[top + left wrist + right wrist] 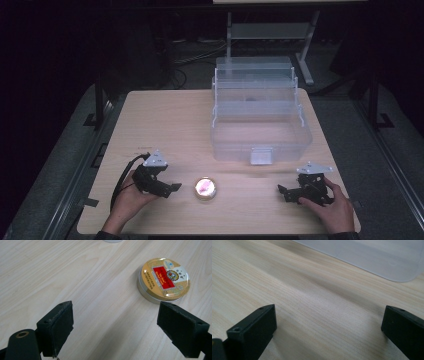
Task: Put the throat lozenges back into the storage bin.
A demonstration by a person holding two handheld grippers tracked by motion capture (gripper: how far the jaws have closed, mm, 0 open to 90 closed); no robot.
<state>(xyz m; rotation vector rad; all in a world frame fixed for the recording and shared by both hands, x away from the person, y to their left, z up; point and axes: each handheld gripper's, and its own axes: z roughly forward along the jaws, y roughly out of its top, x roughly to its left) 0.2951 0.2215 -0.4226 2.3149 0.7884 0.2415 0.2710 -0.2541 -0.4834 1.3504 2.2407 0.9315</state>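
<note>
Tin (205, 188), one only, round and shallow, lies flat on the table (165, 125) near its front edge, between the two claws and nearer the left one. Being round, it has no long axis; its lid faces straight up. In the left gripper view the tin (163, 280) shows a silvery metal wall and a glossy golden lid with a red rectangular label and small printed emblems; the writing is too small to read. It sits just beyond the tip of the jaw at the right of that view, apart from it.

The left claw (170, 189) rests low over the table in the person's left hand (131, 199), pointing right toward the tin, its jaws spread wide with bare wood between them. The right claw (284, 191), held in the right hand (334, 206), points left, its jaws likewise wide apart on nothing. Each claw has two flat black jaws.

One clear plastic box (260, 112), stepped in tiers and translucent, stands on the far right part of the table, with a small latch at its front. The table is pale wood with a fine straight grain. In the right gripper view a frosted rounded corner of the box (372, 257) lies beyond the jaws.
</note>
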